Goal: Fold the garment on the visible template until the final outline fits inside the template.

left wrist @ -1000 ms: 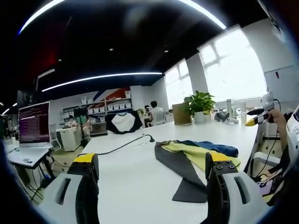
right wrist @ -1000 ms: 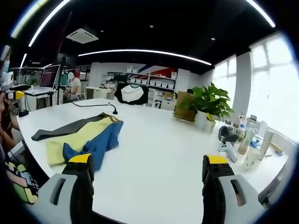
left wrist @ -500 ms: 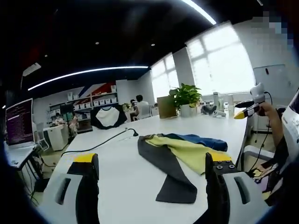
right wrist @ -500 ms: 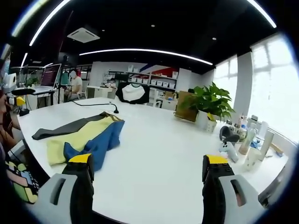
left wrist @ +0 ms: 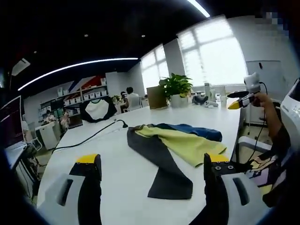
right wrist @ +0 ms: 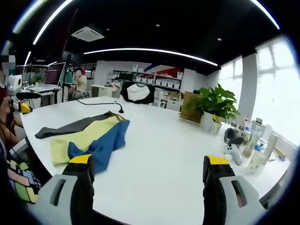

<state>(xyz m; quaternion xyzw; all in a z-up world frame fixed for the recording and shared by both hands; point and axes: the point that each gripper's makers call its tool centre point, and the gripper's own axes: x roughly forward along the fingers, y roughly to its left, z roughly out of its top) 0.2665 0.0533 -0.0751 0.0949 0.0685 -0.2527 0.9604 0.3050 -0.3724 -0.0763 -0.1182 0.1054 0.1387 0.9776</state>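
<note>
A crumpled garment of dark grey, yellow and blue fabric [left wrist: 171, 150] lies on a broad white counter [left wrist: 112, 164] in an open-plan office, seen in the left gripper view between and beyond the two yellow-tipped jaws of the left hand-held gripper [left wrist: 149, 164], which stand wide apart and hold nothing. The grey part stretches toward the camera, the yellow panel lies across its middle and the blue part sits at the far side. A black cable [left wrist: 89, 139] trails across the counter beside the garment. At the right edge of that view a person's hand holds the right hand-held gripper [left wrist: 239, 99] raised above the counter's edge, well apart from the fabric.

In the right gripper view the same garment [right wrist: 89, 138] rests near the left edge of the counter [right wrist: 168, 154], just beyond the left jaw of the right hand-held gripper [right wrist: 149, 164], whose jaws are also spread wide and empty. A leafy green potted plant [right wrist: 216, 105] stands on the far side of the counter, with a cluster of small bottles and containers [right wrist: 255, 145] toward the right. A black-and-white T-shirt [right wrist: 137, 92] hangs displayed in the background, and an open laptop [right wrist: 50, 77] sits at far left. The left hand-held gripper [right wrist: 21, 101] shows at the left edge of this view, its opening not discernible there
</note>
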